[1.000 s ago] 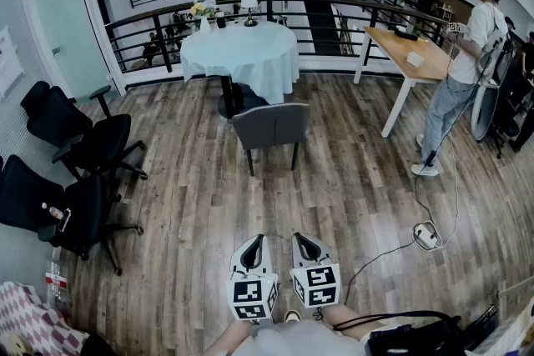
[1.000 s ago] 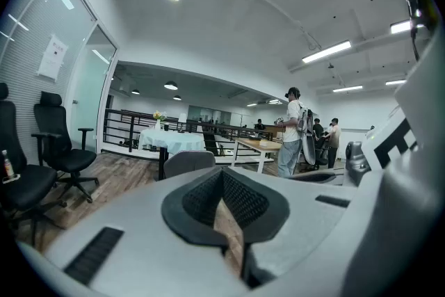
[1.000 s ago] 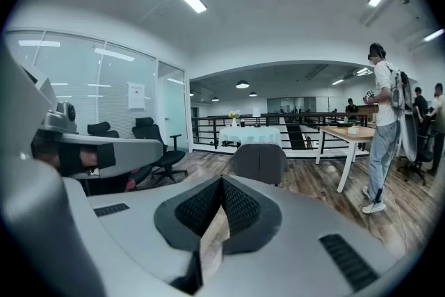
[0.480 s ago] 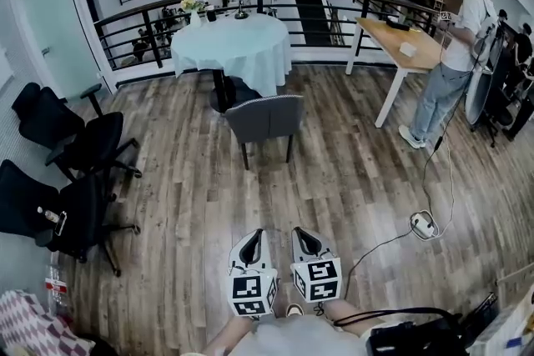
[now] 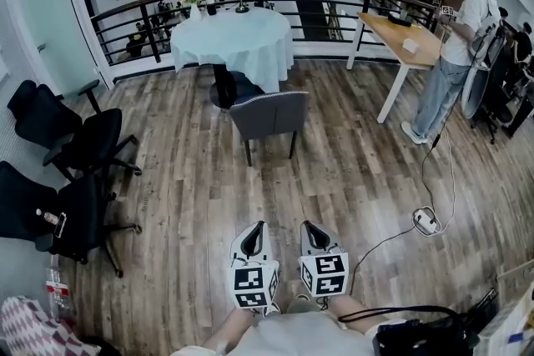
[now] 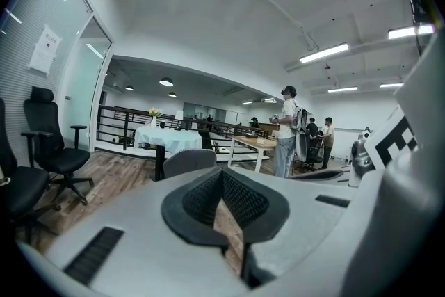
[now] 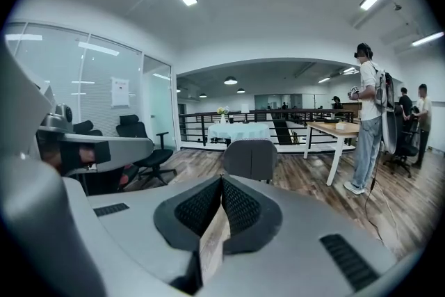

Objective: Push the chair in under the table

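A grey upholstered chair [image 5: 270,116] stands on the wood floor with its back toward me, a short way out from the round table [image 5: 232,37] draped in a pale cloth. The same chair shows as a grey back in the left gripper view [image 6: 189,162] and the right gripper view [image 7: 250,159]. My left gripper [image 5: 258,226] and right gripper [image 5: 307,225] are held side by side low in the head view, well short of the chair, both shut and empty. Their tips [image 6: 222,173] [image 7: 222,181] point toward the chair.
Black office chairs [image 5: 77,147] stand at the left. A wooden desk [image 5: 405,39] and a standing person [image 5: 450,54] are at the right. A cable and power block [image 5: 426,220] lie on the floor to my right. A black railing [image 5: 150,21] runs behind the table.
The whole scene has shifted slightly toward me as I stepped forward; the chair and table sit a bit nearer. Both grippers stay shut, side by side.
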`<act>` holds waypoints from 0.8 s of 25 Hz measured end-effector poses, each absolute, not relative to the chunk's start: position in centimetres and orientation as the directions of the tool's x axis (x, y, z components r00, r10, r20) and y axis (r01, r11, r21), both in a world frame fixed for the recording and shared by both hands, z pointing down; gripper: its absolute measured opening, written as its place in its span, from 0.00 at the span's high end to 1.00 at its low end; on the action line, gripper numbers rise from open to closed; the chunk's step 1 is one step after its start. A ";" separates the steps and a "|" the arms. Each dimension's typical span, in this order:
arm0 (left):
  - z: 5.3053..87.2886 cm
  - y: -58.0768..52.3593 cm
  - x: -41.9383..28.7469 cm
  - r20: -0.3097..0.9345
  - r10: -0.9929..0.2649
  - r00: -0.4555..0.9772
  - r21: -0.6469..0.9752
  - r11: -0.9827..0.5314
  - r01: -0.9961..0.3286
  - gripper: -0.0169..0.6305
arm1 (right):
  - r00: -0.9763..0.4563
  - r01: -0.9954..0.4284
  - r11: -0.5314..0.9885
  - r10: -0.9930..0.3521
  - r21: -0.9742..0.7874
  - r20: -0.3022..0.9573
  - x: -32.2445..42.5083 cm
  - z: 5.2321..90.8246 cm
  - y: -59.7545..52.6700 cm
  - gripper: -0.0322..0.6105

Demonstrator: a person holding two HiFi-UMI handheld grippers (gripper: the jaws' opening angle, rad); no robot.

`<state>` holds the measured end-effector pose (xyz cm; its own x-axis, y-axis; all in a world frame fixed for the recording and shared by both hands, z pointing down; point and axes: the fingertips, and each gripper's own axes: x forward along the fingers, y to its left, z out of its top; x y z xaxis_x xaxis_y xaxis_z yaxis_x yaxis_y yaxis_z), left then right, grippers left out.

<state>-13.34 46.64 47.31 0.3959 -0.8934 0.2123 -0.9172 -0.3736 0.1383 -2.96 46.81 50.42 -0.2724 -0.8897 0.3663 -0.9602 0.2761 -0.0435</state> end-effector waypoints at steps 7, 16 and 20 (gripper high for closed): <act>48.6 44.4 -13.7 0.229 -0.894 0.386 0.153 -0.358 -0.921 0.97 | -0.266 -0.961 0.271 -0.872 -0.048 0.410 -2.2 52.3 44.9 0.92; 48.9 37.2 -11.2 0.229 -0.904 0.360 0.152 -0.333 -0.931 0.97 | -0.305 -0.950 0.304 -0.869 -0.064 0.389 0.2 52.2 37.1 0.92; 48.1 33.7 -9.9 0.222 -0.912 0.345 0.149 -0.318 -0.936 0.97 | -0.322 -0.944 0.324 -0.863 -0.063 0.389 1.6 51.7 33.3 0.92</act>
<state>-9.90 33.72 48.12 0.3449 -0.9120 0.2222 -0.9364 -0.3179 0.1487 1.55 33.34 51.67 -0.3223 -0.8632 0.3886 -0.9440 0.3239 -0.0634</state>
